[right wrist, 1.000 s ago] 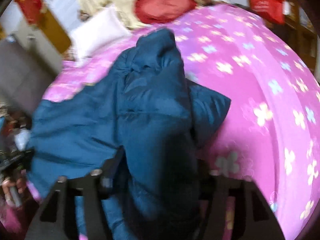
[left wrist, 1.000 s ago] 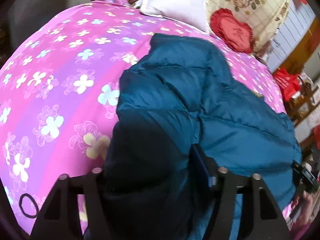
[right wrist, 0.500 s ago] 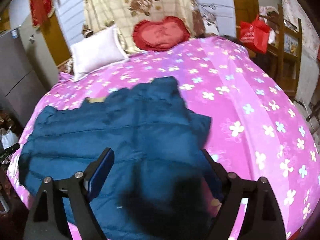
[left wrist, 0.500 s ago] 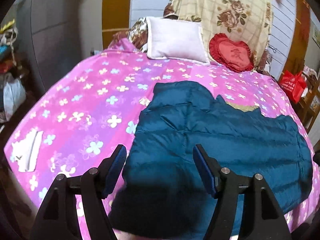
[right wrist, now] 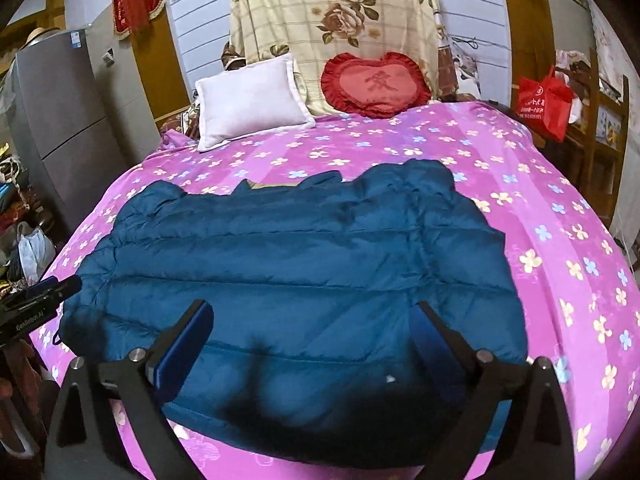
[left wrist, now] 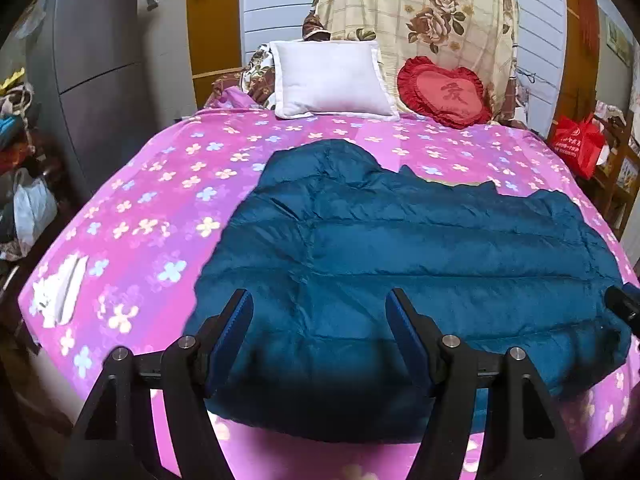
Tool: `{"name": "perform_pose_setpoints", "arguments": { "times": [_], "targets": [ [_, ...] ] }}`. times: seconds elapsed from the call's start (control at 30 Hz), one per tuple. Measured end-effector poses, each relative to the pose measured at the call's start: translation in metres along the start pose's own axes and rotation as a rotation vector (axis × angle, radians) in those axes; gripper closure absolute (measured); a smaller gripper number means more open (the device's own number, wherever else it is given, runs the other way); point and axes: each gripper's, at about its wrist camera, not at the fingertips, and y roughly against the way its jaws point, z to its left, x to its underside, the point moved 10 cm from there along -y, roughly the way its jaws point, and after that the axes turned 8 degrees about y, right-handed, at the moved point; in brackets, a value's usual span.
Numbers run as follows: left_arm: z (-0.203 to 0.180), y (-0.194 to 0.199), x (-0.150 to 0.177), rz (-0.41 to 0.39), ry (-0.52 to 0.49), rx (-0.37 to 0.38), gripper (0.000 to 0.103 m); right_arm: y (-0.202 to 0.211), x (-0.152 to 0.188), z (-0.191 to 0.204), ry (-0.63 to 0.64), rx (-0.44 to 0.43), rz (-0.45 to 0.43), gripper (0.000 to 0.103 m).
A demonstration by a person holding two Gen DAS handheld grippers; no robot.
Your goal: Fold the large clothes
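Lying spread across the near half of the pink floral bedspread (left wrist: 168,184), the teal quilted down jacket (left wrist: 400,248) is now free of both tools; a second ago each had a dark fold of it bunched between its pads, close to the lens. The left gripper (left wrist: 320,336) stands wide apart with nothing between its blue pads, raised above the jacket's near hem. The right gripper (right wrist: 312,344) has just been opening and is now spread as wide, empty too, over the same hem further along. Both views have pulled back from the jacket, so the white pillow (left wrist: 332,80) and the red heart cushion (left wrist: 444,92) beyond it at the bed's head come into sight. My reading is that a fold or lay-out has just been set down, and the next grasp has yet to be chosen.

Whether sleeves are tucked under the jacket cannot be told. Its near hem falls into dark shadow below the fingers, and in the left view its far side is cut by the other tool at the frame edge. A tan patch at the jacket's far edge is too small to identify.
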Motion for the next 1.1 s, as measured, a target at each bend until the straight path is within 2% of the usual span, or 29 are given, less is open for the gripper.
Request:
{"name": "perform_pose_setpoints", "arguments": {
  "times": [0.23,0.4,0.63,1.1],
  "targets": [
    [-0.011,0.005,0.010,-0.013,-0.007,0.009,0.052,-0.001,0.009,0.012,-0.016,-0.002,0.009,0.002],
    [-0.014,0.009,0.011,-0.043,-0.046,-0.040,0.052,-0.004,0.011,0.026,0.001,-0.013,0.013,0.002],
    [-0.017,0.011,0.017,-0.055,-0.060,-0.051,0.052,-0.005,0.010,0.043,0.026,-0.024,0.010,0.002],
    [-0.022,0.010,0.020,-0.062,-0.064,-0.070,0.052,-0.010,0.014,0.045,0.028,-0.014,0.005,0.001]
  ]
}}
